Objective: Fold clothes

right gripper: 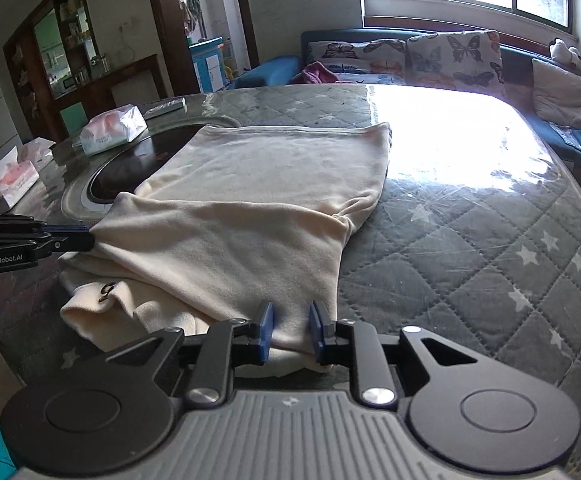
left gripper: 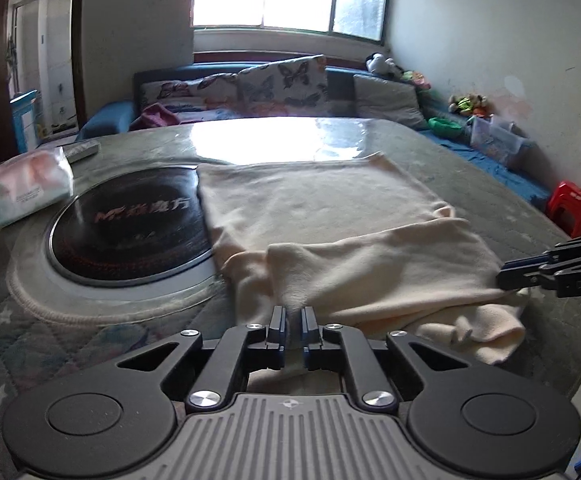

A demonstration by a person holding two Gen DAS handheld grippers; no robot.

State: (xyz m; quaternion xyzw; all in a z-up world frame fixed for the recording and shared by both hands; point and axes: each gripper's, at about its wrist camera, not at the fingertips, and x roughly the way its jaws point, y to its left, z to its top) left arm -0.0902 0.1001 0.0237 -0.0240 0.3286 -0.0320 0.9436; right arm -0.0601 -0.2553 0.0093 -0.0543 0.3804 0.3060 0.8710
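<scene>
Left gripper [left gripper: 292, 322]: jaws nearly together, pinching a raised ridge of the cream garment [left gripper: 330, 216] between the pads; in the right wrist view it enters at 9 o'clock [right gripper: 90, 240], its tip on the cloth's left edge.
Right gripper [right gripper: 291, 326]: jaws a little apart, straddling the near hem; the blue pads stand either side of the cloth, and whether they press on it cannot be told. In the left wrist view its tip sits at 3 o'clock [left gripper: 504, 276], at the garment's right edge.
Garment position: spread flat on the table [right gripper: 470, 240], running from the jaws at 6 o'clock toward 12 o'clock; a sleeve is folded across the near part.
Garment texture: soft, fleecy, matte, cream; near folds bunched and rounded, with a small dark mark at 8 o'clock.
Table surface: grey quilted cover with white stars, under glossy clear film.
Induction hob [left gripper: 130, 232]: round, black, glassy, at 10 o'clock, partly under the garment.
Tissue pack [left gripper: 30, 188]: crinkly plastic, beyond the hob.
</scene>
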